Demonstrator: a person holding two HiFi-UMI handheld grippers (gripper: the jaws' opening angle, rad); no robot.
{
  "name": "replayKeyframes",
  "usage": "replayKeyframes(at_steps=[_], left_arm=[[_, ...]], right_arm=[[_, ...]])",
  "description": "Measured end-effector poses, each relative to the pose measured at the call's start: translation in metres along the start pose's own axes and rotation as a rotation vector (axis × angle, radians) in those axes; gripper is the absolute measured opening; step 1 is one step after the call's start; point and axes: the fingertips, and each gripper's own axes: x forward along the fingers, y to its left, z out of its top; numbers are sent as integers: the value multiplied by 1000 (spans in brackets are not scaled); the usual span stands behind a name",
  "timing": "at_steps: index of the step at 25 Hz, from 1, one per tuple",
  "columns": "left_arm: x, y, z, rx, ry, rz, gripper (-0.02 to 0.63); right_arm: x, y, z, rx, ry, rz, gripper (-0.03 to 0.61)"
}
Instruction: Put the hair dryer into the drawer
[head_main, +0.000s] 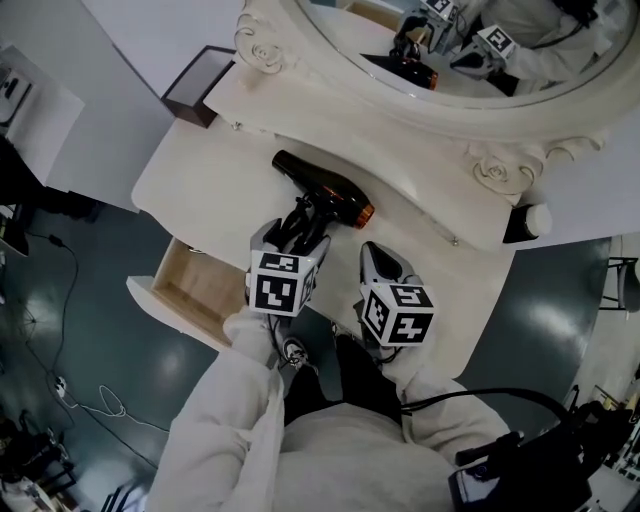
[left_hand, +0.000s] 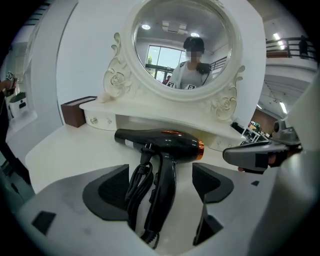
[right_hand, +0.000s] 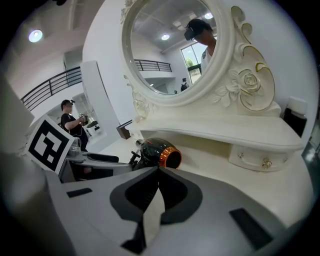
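- Hair dryer (left_hand: 165, 145) lies mid-frame on the table (head_main: 200, 170), with its handle between my left gripper's (left_hand: 160, 189) released jaws.
- My right gripper (right_hand: 156, 192) is clenched and empty.
- I see the drawer (head_main: 192, 285) open, lower left.

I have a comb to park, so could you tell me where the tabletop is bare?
Bare: the left end of the tabletop, between dryer and box, and its right end past the right tool. The open drawer looks empty. Crowded: the middle, with dryer, cord and left tool.
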Motion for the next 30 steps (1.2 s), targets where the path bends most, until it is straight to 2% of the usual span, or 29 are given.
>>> replayKeyframes(at_steps=[2,6,15,18,20,23,30], left_arm=[[12,-2,1,26,39,-14,370],[34,1,0,30,128,-18,377],[57,5,-1,54,215,-32,377],[58,1,-3,96,262,-64,377],[57,-4,-7,155,313,-80,377],[59,-5,-11,215,358,-66,377],[71,3,-12,203,351,36,376]], right_arm=[[5,-4,0,5,8,3,60],[12,-9,0,22,14,10,60],[33,-17,1,63,30,28,60],[38,-20,1,67,38,33,60],[39,-21,0,70,43,34,60],[42,-23,-1,77,50,34,60],[48,-27,-4,75,69,27,60]])
